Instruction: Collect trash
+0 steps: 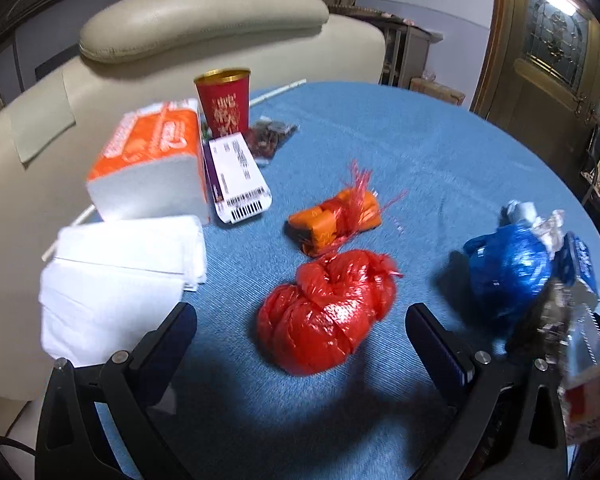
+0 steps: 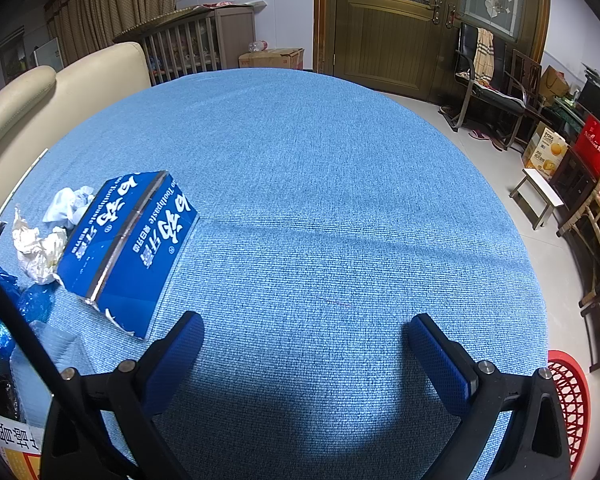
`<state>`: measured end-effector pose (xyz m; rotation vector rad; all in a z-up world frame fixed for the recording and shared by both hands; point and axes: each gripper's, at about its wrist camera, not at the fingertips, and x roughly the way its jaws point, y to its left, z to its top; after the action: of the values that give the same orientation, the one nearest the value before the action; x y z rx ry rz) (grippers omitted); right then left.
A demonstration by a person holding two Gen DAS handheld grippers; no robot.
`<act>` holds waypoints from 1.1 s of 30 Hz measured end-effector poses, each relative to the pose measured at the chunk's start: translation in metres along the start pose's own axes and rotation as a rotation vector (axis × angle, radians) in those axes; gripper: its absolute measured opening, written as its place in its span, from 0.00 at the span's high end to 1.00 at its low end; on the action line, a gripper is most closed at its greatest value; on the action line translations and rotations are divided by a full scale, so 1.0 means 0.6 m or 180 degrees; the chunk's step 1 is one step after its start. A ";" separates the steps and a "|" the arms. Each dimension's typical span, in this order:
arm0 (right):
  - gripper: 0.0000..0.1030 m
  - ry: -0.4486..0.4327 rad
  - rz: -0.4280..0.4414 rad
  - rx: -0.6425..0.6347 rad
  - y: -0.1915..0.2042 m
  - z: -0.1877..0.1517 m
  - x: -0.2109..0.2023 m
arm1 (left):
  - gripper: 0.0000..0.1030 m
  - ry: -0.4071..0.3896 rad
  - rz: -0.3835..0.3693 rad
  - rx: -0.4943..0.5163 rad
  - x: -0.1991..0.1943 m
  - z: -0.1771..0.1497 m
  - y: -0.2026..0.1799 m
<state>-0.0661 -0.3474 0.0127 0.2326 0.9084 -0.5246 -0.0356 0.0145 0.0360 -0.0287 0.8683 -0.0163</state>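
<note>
Two grippers hover with fingers spread wide and empty over the round table in blue woven cloth (image 2: 320, 184). Between the left gripper (image 1: 300, 320) tips lies a knotted red plastic bag (image 1: 328, 312); just beyond that bag sits an orange packet bundle in red netting (image 1: 336, 216), and to its right a crumpled blue plastic bag (image 1: 508, 264). Ahead and left of the right gripper (image 2: 306, 332) lies a torn blue toothpaste carton (image 2: 128, 248), with crumpled white paper (image 2: 40, 248) touching its far left side.
</note>
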 end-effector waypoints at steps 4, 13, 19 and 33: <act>0.00 0.0092 0.0017 -0.0023 -0.001 0.001 -0.001 | 0.00 -0.0114 -0.0031 0.0013 -0.039 -0.004 0.002; 0.00 -0.0506 0.0104 -0.0094 0.002 0.006 -0.120 | 0.00 -0.0304 -0.0118 0.0093 -0.140 -0.013 0.001; 0.00 -0.0612 0.0302 -0.0115 0.018 -0.003 -0.188 | 0.00 -0.0364 -0.0133 0.0138 -0.203 -0.016 -0.002; 0.00 -0.1141 0.0995 -0.0097 0.140 -0.015 -0.357 | 0.00 -0.0489 -0.0072 0.0088 -0.340 -0.055 0.047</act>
<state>-0.1354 -0.2006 0.1762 0.2386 0.5175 -0.2500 -0.1927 0.0476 0.1695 -0.0136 0.7140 -0.0467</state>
